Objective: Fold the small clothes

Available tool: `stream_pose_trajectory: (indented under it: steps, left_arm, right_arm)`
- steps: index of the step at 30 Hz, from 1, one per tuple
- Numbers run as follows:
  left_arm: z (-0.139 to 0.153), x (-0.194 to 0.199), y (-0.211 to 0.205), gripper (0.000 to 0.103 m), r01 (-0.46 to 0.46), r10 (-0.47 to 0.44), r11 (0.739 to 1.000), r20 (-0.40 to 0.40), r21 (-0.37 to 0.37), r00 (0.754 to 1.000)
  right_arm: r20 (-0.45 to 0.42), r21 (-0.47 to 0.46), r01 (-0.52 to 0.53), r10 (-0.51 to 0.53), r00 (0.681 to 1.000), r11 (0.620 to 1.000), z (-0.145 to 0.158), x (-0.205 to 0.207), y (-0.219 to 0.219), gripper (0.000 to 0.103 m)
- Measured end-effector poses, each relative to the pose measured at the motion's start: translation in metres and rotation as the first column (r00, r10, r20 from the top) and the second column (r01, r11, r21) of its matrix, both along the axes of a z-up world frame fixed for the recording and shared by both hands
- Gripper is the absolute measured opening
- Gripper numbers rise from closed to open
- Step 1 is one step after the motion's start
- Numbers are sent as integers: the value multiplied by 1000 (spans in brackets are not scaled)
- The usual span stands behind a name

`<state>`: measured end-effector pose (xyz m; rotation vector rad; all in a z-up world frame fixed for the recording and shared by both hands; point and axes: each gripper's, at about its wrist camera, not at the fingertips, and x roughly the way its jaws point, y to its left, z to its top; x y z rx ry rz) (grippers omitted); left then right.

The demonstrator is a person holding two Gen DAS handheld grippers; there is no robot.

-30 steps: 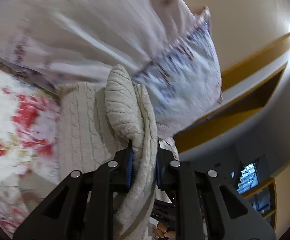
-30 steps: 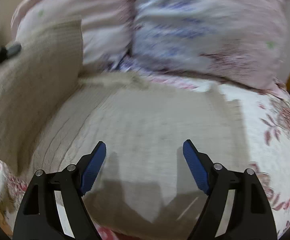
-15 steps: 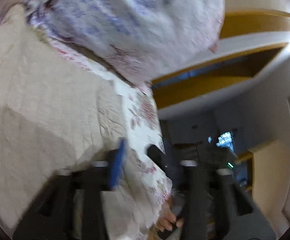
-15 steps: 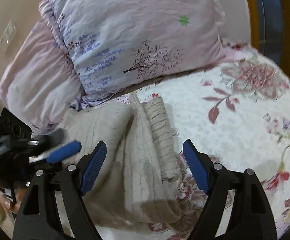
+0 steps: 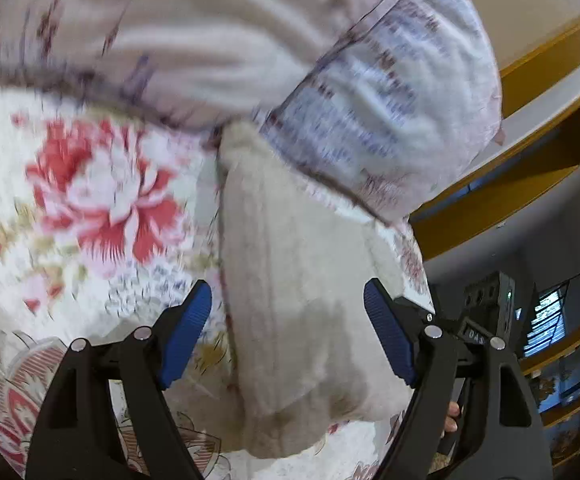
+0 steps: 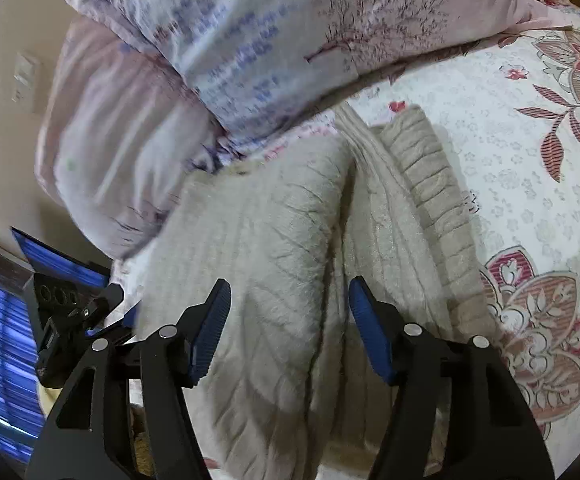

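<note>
A cream cable-knit sweater (image 6: 290, 248) lies folded lengthwise on the floral bedspread (image 6: 530, 152), its ribbed hem (image 6: 430, 176) along the right side. My right gripper (image 6: 290, 322) hovers just above its near end, jaws closing, pads apart and not pressing the knit. In the left wrist view the same sweater (image 5: 302, 280) runs away from me toward the pillows. My left gripper (image 5: 288, 338) is over its near end, jaws opening wide, nothing held between the blue pads. The left gripper's body (image 6: 70, 320) shows at the right view's lower left.
Two pillows (image 6: 250, 40) in pale pink and lilac print lean at the head of the bed, right behind the sweater. A wall with yellow trim (image 5: 530, 160) and shelves stand beyond the bed's edge. A hand (image 5: 450, 416) shows behind the left gripper.
My left gripper let go of the sweater fold it pinched, opened wide and dropped low over the garment. My right gripper swung round over the folded sweater and its jaws narrowed.
</note>
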<state>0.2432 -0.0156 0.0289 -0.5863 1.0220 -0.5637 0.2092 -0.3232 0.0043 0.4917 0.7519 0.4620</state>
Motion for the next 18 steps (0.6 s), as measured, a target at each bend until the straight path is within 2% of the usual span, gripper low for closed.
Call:
stream_pose_trajectory:
  steps: [2, 4, 9, 12, 15, 18]
  left_arm:
    - [-11, 7, -5, 77, 22, -22, 1000, -27, -8, 999]
    - [-18, 9, -9, 76, 40, -41, 999, -35, -24, 999]
    - [-33, 7, -12, 72, 80, -89, 991, -76, -108, 993]
    - [-33, 4, -11, 71, 91, -99, 990, -64, -112, 993]
    - [-31, 5, -16, 71, 100, -105, 990, -51, -101, 993]
    - [-30, 3, -15, 73, 106, -110, 990, -39, -93, 993]
  right_arm:
    - [-3, -10, 4, -4, 1000, 1000, -1, 4, 2, 56]
    - [-4, 18, -12, 12, 1000, 1000, -1, 6, 1, 46]
    - [-29, 82, 13, -10, 1000, 997, -6, 18, -6, 44]
    - [-14, 63, -6, 7, 1000, 998, -5, 19, 0, 44]
    - [-10, 79, -29, 30, 999, 996, -6, 21, 3, 32]
    - [22, 29, -34, 33, 999, 999, -4, 18, 9, 22]
